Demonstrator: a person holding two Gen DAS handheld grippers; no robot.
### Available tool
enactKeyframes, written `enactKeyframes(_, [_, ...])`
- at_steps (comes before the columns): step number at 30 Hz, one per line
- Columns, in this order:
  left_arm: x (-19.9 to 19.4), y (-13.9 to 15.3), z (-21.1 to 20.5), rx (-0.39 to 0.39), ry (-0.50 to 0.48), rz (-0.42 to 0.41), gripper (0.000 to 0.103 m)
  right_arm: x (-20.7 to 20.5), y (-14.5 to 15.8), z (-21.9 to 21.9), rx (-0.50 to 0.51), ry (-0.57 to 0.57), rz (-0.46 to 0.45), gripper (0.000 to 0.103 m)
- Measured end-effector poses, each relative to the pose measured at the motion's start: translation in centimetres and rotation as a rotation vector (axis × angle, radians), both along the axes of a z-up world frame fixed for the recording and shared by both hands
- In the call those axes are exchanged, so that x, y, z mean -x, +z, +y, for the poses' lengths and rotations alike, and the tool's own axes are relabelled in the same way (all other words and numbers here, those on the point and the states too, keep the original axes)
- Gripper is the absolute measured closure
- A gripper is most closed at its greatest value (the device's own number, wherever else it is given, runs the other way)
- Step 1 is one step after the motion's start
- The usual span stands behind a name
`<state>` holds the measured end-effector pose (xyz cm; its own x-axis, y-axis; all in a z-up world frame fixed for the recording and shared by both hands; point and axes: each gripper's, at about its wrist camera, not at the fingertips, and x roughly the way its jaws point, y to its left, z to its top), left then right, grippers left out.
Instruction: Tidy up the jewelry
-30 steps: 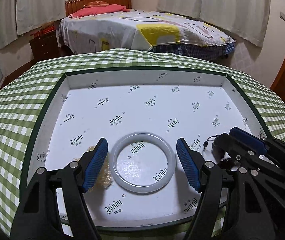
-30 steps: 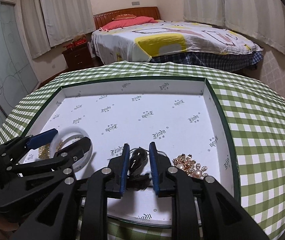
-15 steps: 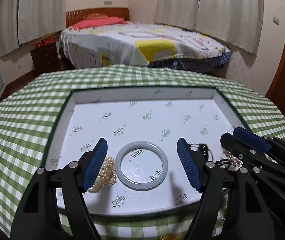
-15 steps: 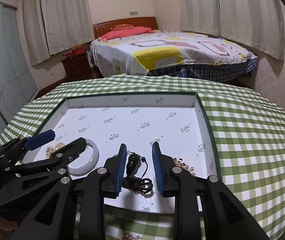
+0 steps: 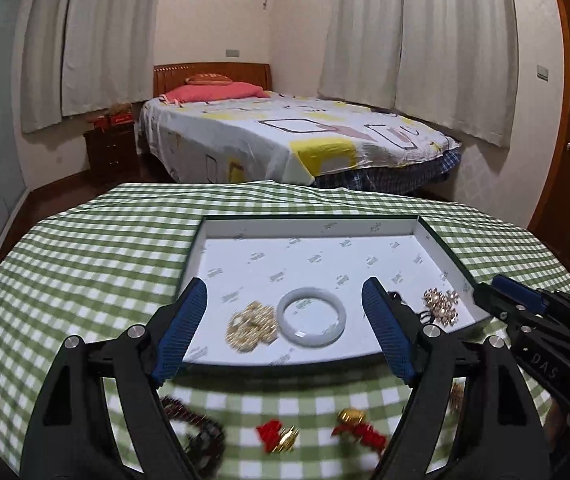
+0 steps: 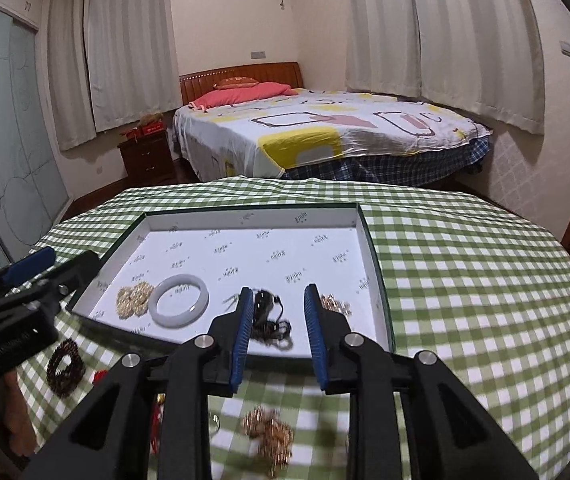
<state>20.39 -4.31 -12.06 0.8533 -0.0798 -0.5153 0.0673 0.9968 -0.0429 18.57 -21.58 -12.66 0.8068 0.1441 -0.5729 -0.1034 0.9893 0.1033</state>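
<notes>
pulling back from the white-lined tray (image 5: pixel 437 254), both grippers had risen clear of it, so more of the green checked tablecloth (image 5: pixel 85 264) showed than a second before. the left gripper (image 5: pixel 285 328) had just been opening wider, nothing between its pads; the jade bangle (image 5: pixel 310 317) lay released in the tray, the pearl bracelet (image 5: pixel 251 326) touching it at 9 o'clock. the right gripper (image 6: pixel 277 330) stood narrowly parted and empty, the black cord pendant (image 6: pixel 267 314) left beyond it. four pieces seemed sorted; the dark bead bracelet (image 6: pixel 65 366), red-and-gold charms (image 5: pixel 359 430) and a gold cluster (image 6: pixel 271 436) waited at 6 o'clock outside.
</notes>
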Motion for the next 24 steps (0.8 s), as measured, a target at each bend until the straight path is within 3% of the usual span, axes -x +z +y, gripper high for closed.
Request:
enactKeyframes(14, [6.0, -3.1, 4.2, -0.020, 0.074, 0.074, 0.024, 5.3, -1.7, -1.2, 0.010, -0.046, -0.001, 0.076])
enactKeyframes(24, [6.6, -5.8, 6.6, 0.001, 0.132, 0.174, 0.024, 6.3, -3.0, -1.2, 0.007, -0.035, 0.024, 0.076])
